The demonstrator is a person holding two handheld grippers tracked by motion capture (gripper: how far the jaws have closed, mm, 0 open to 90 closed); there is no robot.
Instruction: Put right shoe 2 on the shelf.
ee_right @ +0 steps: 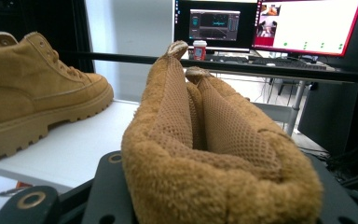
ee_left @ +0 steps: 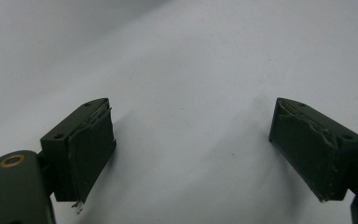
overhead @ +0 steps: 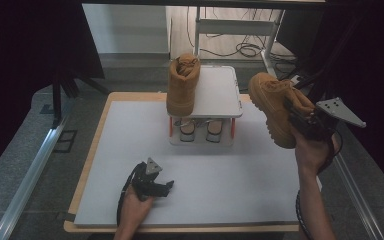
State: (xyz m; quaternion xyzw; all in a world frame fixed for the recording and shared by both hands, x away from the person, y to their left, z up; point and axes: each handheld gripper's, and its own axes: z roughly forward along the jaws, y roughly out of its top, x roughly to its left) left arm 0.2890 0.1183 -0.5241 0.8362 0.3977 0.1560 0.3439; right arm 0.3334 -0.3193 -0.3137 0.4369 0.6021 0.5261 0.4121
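In the high view, the right gripper [overhead: 300, 124] holds a tan boot [overhead: 276, 106] in the air past the right edge of the tabletop [overhead: 230, 190], its jaws clamped on the boot's collar while the toe points away and the thick sole faces the table. A second boot [overhead: 183, 86] stands on the left part of a small white shelf [overhead: 220, 95] at the far middle of the tabletop, and another pair of shoes [overhead: 200, 130] sits tucked underneath that shelf. The left gripper [overhead: 156, 186] rests low near the front edge, holding nothing. In the left gripper view, its two black pads [ee_left: 91, 149] stand wide apart over the bare grey tabletop, with nothing between them. In the right gripper view, the held boot's fuzzy collar and mesh lining are squeezed together between the jaws, and the other boot stands on the shelf at the left. The boot looks fairly heavy for a one-sided hold, with a stiff, chunky sole but a soft, yielding upper, so the padded collar is probably the best place to grip, since it crushes enough to give purchase. Held there, the toe will likely sag and swing, so it wants setting down sole first.
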